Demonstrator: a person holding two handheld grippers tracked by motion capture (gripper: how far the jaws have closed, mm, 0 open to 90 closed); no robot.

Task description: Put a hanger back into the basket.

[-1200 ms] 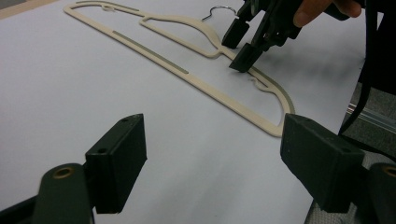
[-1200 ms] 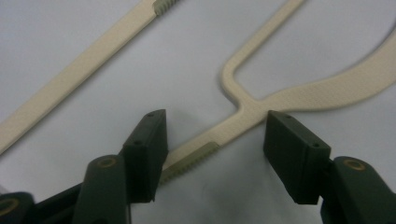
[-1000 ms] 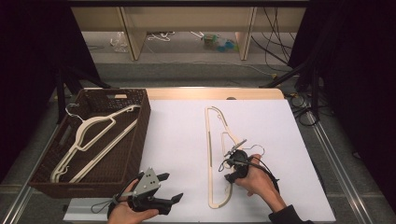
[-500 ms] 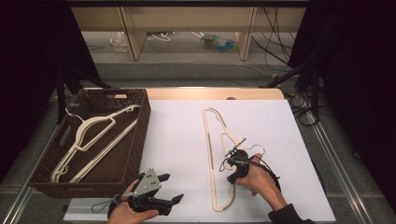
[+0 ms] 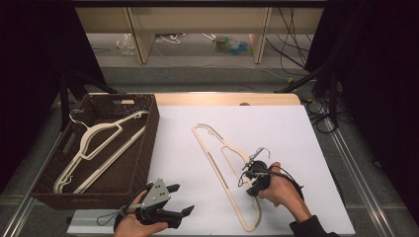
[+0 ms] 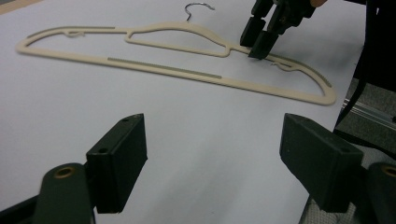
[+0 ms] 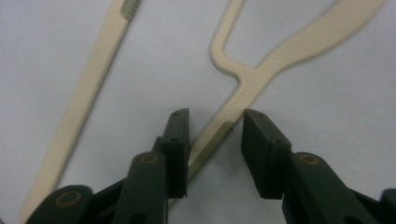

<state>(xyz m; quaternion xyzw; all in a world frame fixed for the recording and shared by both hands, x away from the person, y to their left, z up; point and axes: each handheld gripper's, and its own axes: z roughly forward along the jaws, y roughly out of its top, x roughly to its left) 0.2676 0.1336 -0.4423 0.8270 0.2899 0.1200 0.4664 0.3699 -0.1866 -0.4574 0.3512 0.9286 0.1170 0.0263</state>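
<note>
Right claw [image 7: 212,128] straddles hanger [image 5: 217,163]; basket [image 5: 148,148] well apart.

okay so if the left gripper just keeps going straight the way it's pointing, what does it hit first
Probably bare white table first, then the cream hanger lying across its line. The left gripper is open; depth is hard to judge.

Matt cream plastic hanger [image 5: 225,174], seemingly ribbed; woven wicker basket [image 5: 151,129]

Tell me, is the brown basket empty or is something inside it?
Not empty. The brown basket holds cream hangers lying flat inside it; at least two, though the exact number is hard to tell.
</note>
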